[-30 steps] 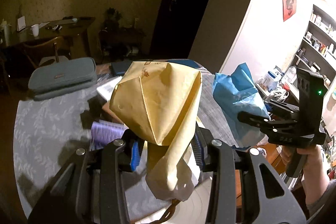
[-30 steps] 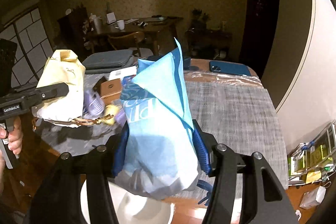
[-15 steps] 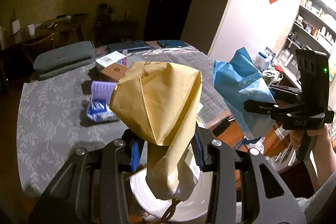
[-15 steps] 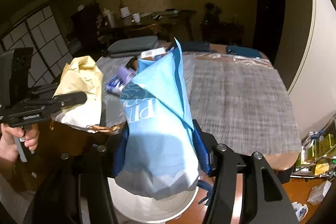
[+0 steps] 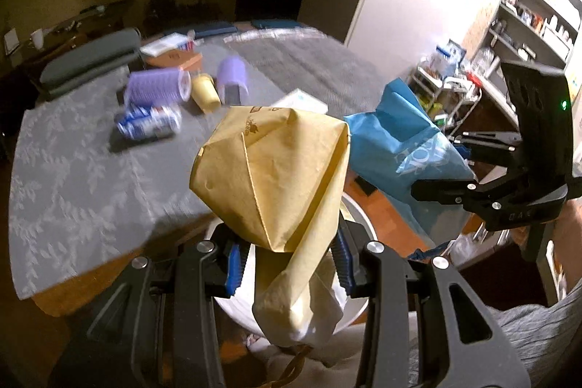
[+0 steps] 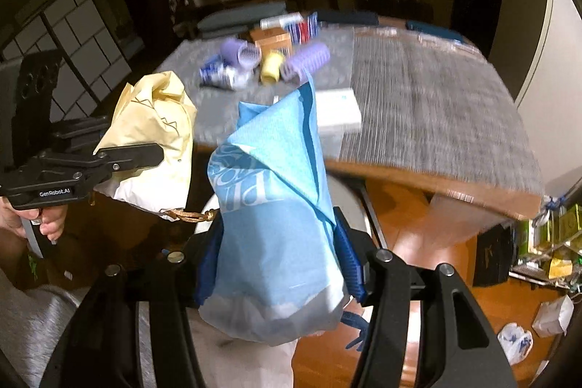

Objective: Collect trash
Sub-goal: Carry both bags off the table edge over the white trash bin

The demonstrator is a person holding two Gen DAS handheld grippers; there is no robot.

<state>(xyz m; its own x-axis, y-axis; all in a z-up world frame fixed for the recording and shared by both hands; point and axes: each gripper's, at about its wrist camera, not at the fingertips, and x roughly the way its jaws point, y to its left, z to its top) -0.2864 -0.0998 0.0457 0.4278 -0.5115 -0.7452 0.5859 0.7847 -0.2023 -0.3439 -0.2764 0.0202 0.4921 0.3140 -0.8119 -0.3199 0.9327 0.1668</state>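
Note:
A crumpled yellow paper bag [image 5: 269, 177] sticks up between the blue pads of my left gripper [image 5: 287, 260], which is shut on it. My right gripper [image 6: 276, 264] is shut on a light blue bag [image 6: 276, 206] with white print. Each view shows the other hand too: the blue bag [image 5: 403, 155] hangs at the right of the left wrist view, the yellow bag [image 6: 156, 126] at the left of the right wrist view. Both bags hang past the table's front edge, over a round white bin [image 5: 358, 219] whose rim [image 6: 351, 202] shows behind them.
The grey-clothed table [image 5: 72, 170] carries purple hair rollers [image 5: 156, 90], a yellow roller [image 5: 205, 91], a blue and white can [image 5: 149, 124], a white box [image 6: 336, 113] and an orange box [image 5: 174, 59]. Shelves [image 5: 527, 6] stand at the right. Small bags [image 6: 514, 340] lie on the wooden floor.
Both grippers have drawn back from over the table and sunk, each still holding its bag. The table has receded, and the white bin has come further into view beneath them.

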